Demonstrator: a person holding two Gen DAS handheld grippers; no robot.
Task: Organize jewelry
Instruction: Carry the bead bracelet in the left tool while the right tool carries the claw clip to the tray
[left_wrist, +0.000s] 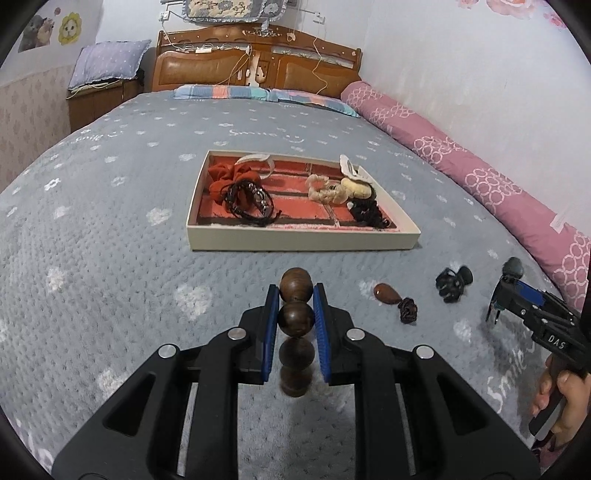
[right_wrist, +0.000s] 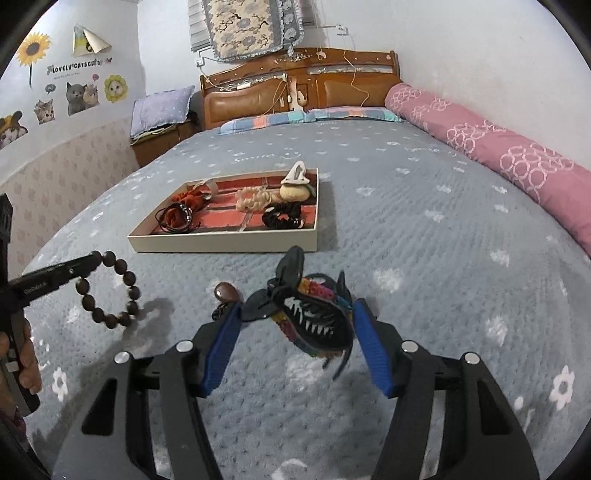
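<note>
You're lifting the beads (left_wrist: 296, 321) clenched in the left gripper (left_wrist: 295, 295) and a hair claw (right_wrist: 314, 317) between the right gripper's (right_wrist: 295, 317) jaws, so next is probably carrying both to the tray (left_wrist: 303, 242).

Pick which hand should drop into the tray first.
Left. The left gripper clamps the bead bracelet with the tray straight ahead; the hair clip in the right gripper is blurred, grip unclear.

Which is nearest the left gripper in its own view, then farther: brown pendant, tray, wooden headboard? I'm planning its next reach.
1. Brown pendant, on the blanket just right of the left gripper.
2. Tray, straight ahead, mid-bed.
3. Wooden headboard, at the far end.
</note>
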